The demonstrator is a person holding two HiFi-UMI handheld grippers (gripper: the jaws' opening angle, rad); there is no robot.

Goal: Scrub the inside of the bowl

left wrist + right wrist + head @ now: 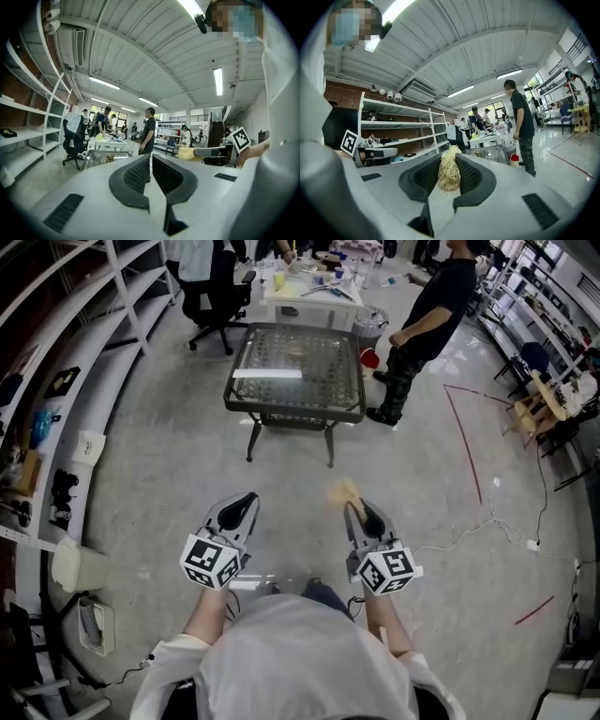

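Yellow stringy scrubber (449, 176) pinched tight in right gripper (449, 159), middle of frame. Left gripper (151, 159) clenched, nothing inside. Glass table (292, 414) top middle, faint round thing (298, 351) on it - bowl or not, cannot tell.

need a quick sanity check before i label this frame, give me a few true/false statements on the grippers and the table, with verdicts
1. The right gripper is shut on a pale fibrous scrubber. True.
2. The left gripper has its jaws wide apart. False: the jaws are together with nothing between them.
3. The grippers are held directly over the glass-topped table. False: the table stands ahead of them, with open floor between.
4. A standing person in dark clothes is beside the table. True.
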